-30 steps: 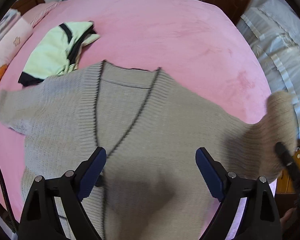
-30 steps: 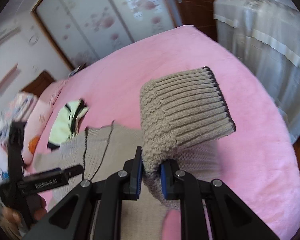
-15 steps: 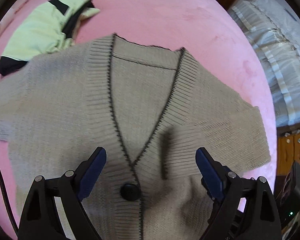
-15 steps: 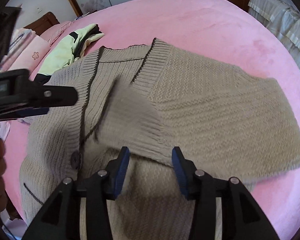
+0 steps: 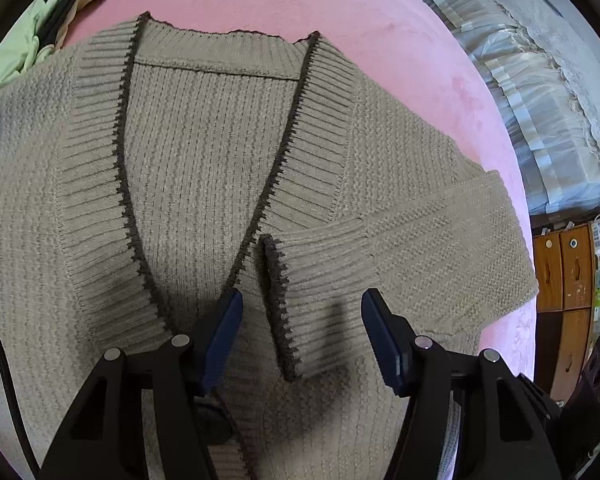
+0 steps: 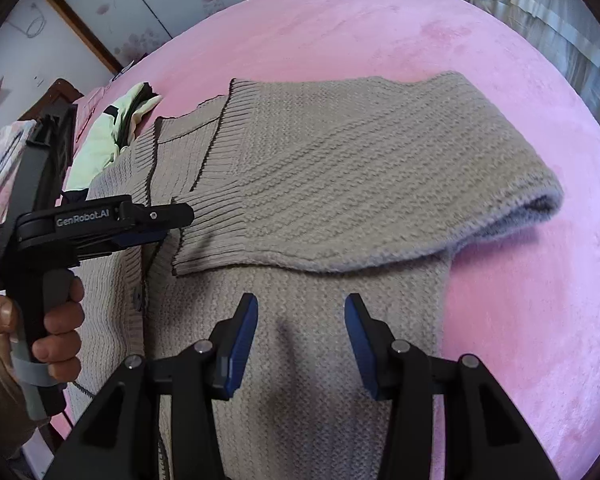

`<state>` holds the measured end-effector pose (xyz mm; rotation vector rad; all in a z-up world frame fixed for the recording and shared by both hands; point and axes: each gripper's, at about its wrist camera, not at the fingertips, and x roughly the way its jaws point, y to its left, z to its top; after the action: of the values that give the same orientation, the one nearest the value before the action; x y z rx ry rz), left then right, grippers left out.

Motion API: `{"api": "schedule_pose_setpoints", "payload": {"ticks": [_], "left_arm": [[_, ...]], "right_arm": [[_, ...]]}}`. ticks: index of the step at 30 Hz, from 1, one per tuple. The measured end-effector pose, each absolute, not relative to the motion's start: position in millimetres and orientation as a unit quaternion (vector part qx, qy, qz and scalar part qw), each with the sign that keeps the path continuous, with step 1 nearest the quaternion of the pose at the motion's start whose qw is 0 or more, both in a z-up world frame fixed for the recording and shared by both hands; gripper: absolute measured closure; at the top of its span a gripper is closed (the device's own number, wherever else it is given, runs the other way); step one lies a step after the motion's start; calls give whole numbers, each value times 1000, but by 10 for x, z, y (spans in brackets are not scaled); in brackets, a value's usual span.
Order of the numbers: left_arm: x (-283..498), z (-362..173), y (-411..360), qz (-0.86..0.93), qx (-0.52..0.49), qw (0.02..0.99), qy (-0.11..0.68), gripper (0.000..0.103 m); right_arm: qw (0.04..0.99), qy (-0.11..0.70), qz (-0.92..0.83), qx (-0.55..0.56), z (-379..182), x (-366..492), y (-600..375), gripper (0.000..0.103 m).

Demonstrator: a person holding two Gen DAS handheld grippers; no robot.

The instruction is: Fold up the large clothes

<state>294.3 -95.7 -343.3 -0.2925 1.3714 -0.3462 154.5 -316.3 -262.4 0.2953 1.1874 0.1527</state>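
Bed: pink plush cover [image 6: 380,28], filling most of both views; it carries everything listed below.

Cardigan [image 5: 204,152]: beige knit with dark edging, lying flat and face up on the bed, V-neck pointing away from the cameras. The body is spread out, front bands meeting below the neck.

Sleeve [image 6: 360,184]: the right-side sleeve is folded inward across the chest. Its outer bend forms a rounded loop standing slightly off the cover (a shadowed gap shows beneath it).

Cuff [image 5: 300,304]: ribbed, dark-trimmed, resting on the front of the cardigan just beside the button band, near the centre.

Green garment [image 6: 112,136]: pale green with black trim, crumpled on the bed beyond the cardigan's left shoulder, touching or just beside it; cannot tell which.

Left gripper [image 5: 302,332]: fingers apart, holding nothing, poised over the cuff with the cuff edge between the blue pads. In the right view it is seen side-on at the button band [image 6: 156,228], gripped by a bare hand [image 6: 48,320].

Right gripper [image 6: 300,344]: fingers apart, holding nothing, over the cardigan's lower body just below the folded sleeve.

Button [image 6: 138,297]: dark, on the band below the left gripper.
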Motion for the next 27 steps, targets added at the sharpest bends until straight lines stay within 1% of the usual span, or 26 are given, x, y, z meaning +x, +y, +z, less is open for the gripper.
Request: {"api": "schedule_pose_setpoints", "payload": {"ticks": [3,6,7,8,10,14,16,21,24,27], "left_arm": [[3010,-3521,-1004,-155,-139,753,624,43],[3082,-3609,-1133,-150,-123,757,624,43],[3105,-3629,-1187,-148,-116,759,623,54],[3125,-3639,-1234,-146,-109,762,622,77],[3171,-3666,-1418,-138,-83,763,626,93],[3126,-3458,-1711,-117,-34,791,599,97],[3103,-3319,-1791,-119,-32,800,587,97],[3174,-2698,-1908,-139,-37,835,531,97],[3283,-2368,-1800,-135,-35,852,504,97],[3488,-2115,-1518,-114,-42,865,487,97]], "right_arm": [[815,559,74,137,-2652,1517,-3224,57],[815,559,75,134,-2674,1526,-3255,57],[815,559,73,134,-2680,1519,-3281,57],[815,560,69,134,-2687,1499,-3320,57],[813,563,62,137,-2713,1484,-3394,57],[806,573,32,148,-2832,1472,-3631,57],[802,574,11,163,-2893,1490,-3772,57],[798,560,-27,223,-3018,1601,-4121,57],[802,548,-37,236,-3029,1723,-4155,57],[814,538,-48,214,-3001,1857,-4090,57]]}}
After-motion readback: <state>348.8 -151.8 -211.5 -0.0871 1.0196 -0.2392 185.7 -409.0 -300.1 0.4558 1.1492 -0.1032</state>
